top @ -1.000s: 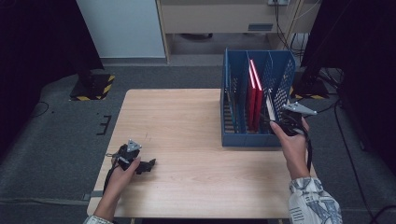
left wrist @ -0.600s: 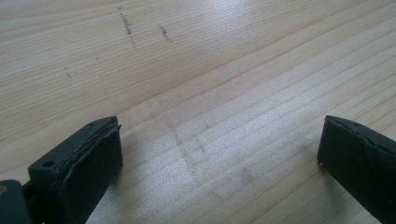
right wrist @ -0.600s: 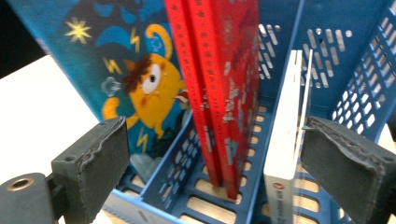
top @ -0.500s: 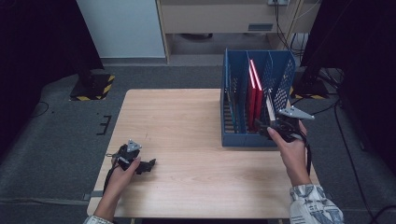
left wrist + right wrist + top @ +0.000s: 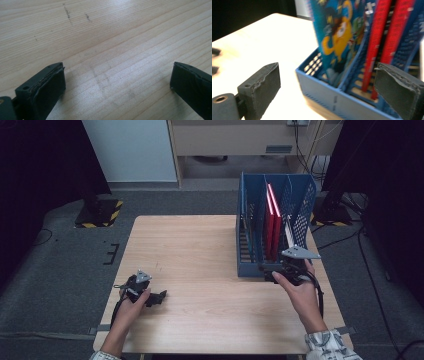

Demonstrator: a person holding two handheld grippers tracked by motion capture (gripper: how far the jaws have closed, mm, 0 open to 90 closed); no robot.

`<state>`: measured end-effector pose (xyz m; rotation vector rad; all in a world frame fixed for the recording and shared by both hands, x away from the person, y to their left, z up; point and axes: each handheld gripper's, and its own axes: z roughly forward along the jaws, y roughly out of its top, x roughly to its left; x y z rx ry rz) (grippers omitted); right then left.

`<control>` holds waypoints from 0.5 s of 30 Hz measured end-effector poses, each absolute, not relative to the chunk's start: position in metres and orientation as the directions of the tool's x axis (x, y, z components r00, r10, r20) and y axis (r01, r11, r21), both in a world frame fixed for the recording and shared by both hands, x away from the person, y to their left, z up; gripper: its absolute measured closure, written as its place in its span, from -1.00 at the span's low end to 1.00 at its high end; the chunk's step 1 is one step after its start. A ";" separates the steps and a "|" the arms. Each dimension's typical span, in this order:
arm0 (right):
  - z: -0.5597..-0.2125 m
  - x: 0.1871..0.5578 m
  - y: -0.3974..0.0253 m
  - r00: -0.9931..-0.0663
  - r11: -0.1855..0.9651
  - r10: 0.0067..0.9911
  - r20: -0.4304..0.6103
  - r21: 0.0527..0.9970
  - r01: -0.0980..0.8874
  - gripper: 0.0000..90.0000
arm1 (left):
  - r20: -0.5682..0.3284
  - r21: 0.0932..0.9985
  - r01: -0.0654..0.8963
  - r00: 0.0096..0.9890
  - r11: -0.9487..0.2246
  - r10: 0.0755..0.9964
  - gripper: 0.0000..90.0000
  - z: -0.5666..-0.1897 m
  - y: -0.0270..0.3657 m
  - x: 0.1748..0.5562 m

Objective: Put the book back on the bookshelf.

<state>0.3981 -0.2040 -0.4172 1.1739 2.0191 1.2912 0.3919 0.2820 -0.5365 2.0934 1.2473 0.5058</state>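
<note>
At the desk's (image 5: 210, 245) right edge: right gripper (image 5: 290, 267) by the blue file rack (image 5: 250, 265).
Its jaws gape wide, empty, framing the rack's near corner and red books (image 5: 377, 45); left gripper (image 5: 150, 296) rests open on bare wood.

No legible words, brand names or numbers can be made out. The picture book (image 5: 337, 37) standing in the blue file rack (image 5: 332, 96) bears cartoon artwork, but its lettering is too blurred to be read. Yellow-and-black hazard stripes are seen on a stand base (image 5: 99, 214) on the floor.
</note>
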 end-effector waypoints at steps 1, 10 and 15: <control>-0.418 0.397 -0.201 -0.529 0.195 0.846 0.059 0.891 0.410 -0.84 | 0.002 0.694 0.633 0.475 -0.344 0.880 -1.00 -0.536 0.282 0.392; -0.426 0.385 -0.171 -0.600 0.250 0.799 0.051 0.879 0.407 -0.85 | 0.002 0.694 0.632 0.476 -0.345 0.879 -1.00 -0.536 0.282 0.392; -0.432 0.379 -0.154 -0.637 0.278 0.769 0.051 0.871 0.406 -0.85 | 0.004 0.692 0.632 0.478 -0.348 0.878 -1.00 -0.536 0.282 0.392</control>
